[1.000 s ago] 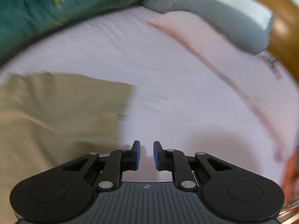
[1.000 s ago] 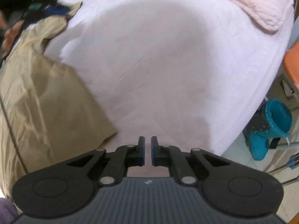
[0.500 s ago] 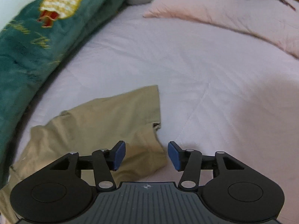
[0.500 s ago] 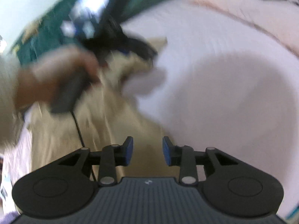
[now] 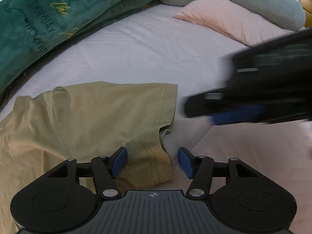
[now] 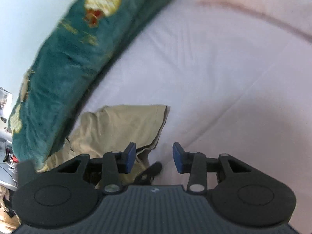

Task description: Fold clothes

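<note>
Khaki garment [image 5: 93,117] lies on the bed [image 5: 156,54], soft, light and limp.
Left gripper [image 5: 152,160] stands parted, unclamped, straddling the stitched hem corner, the firmest hold; right gripper [image 6: 154,155] is opening, empty, over the cloth's far edge.

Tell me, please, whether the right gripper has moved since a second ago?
Yes. The right gripper has swung from the bed's edge toward the green blanket and now hangs over the khaki garment's hem, its jaws opening.
</note>
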